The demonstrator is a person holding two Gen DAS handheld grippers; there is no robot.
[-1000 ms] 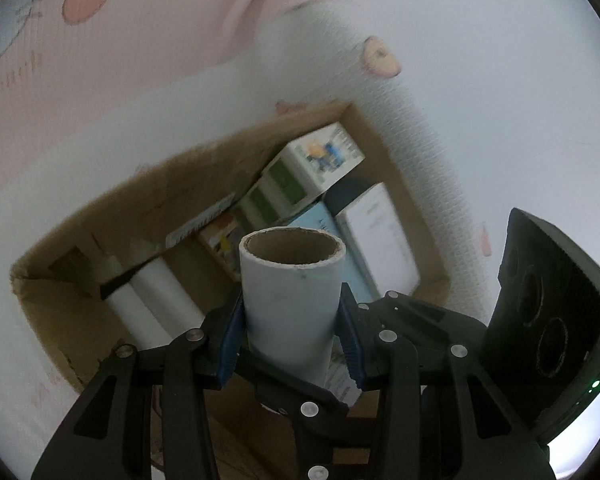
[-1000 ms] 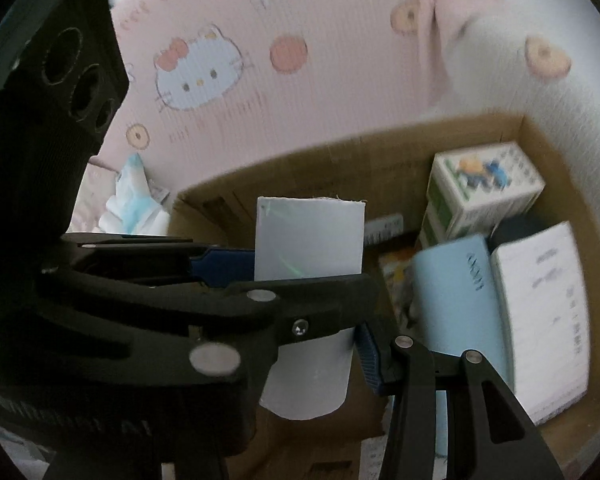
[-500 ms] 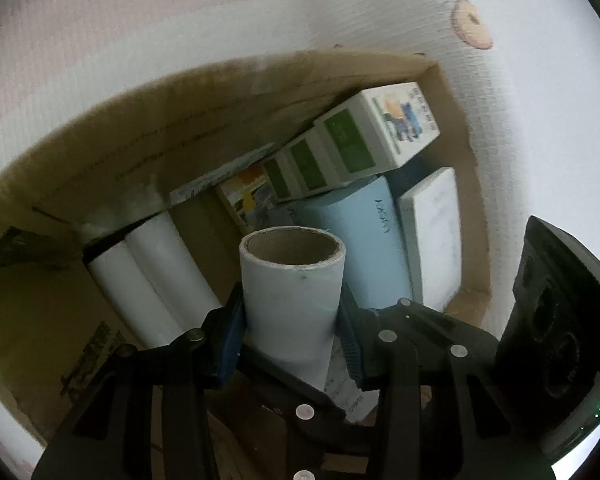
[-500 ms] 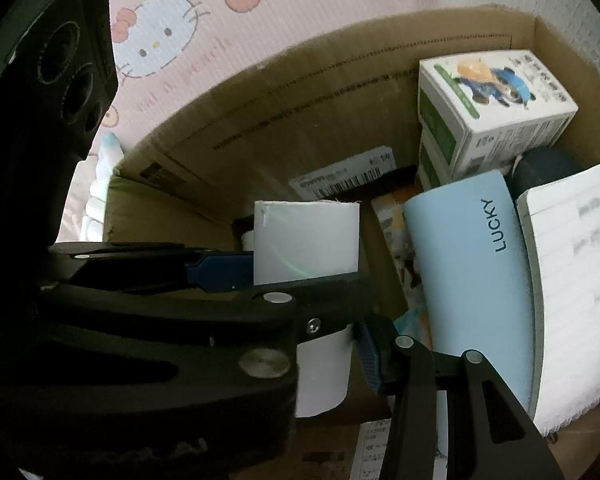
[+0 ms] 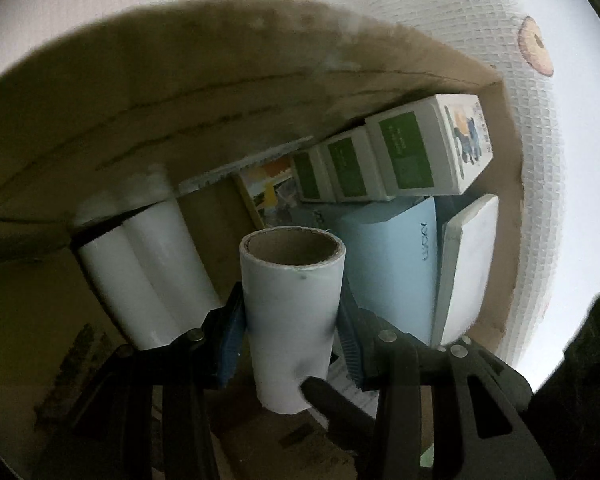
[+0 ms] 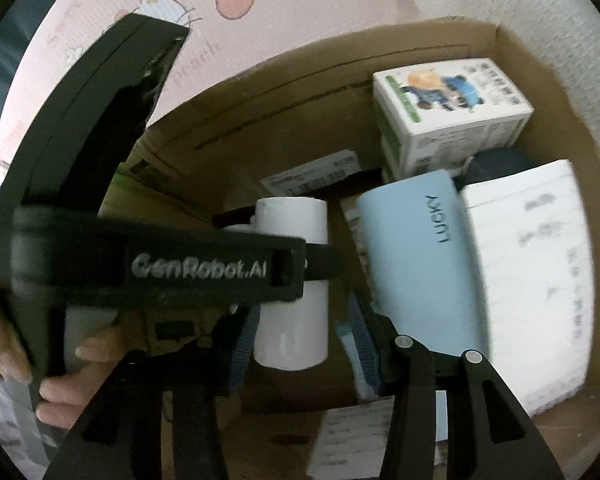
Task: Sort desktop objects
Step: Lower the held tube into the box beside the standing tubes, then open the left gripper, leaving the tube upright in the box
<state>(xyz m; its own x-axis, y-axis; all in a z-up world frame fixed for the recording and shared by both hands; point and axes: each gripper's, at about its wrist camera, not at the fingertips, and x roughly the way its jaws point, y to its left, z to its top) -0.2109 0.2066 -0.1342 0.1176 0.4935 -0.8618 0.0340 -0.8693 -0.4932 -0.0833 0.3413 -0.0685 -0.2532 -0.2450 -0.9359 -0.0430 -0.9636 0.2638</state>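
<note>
A white roll (image 5: pixel 292 312) with a brown cardboard core stands upright between the blue pads of my left gripper (image 5: pixel 292 336), which is shut on it low inside an open cardboard box (image 5: pixel 180 80). In the right wrist view the same roll (image 6: pixel 296 312) hangs under the left gripper's black body (image 6: pixel 200 268). My right gripper (image 6: pixel 304 340) points down into the box (image 6: pixel 300 92) just behind the roll. Its jaws are closing. Its left pad lies at the roll's edge, and a gap shows at the right pad, so it grips nothing.
Two more white rolls (image 5: pixel 148 272) lie on the box floor at the left. At the right are stacked green-and-white cartons (image 6: pixel 448 108), a light blue LUCKY pack (image 6: pixel 416 256), a white printed pack (image 6: pixel 532 280) and a dark round thing (image 6: pixel 496 164). A hand (image 6: pixel 60 396) holds the left gripper.
Both grippers have sunk toward the box, which now fills both views. The left gripper has rolled, its body now lying across the right wrist view. The roll stays in its pads.
</note>
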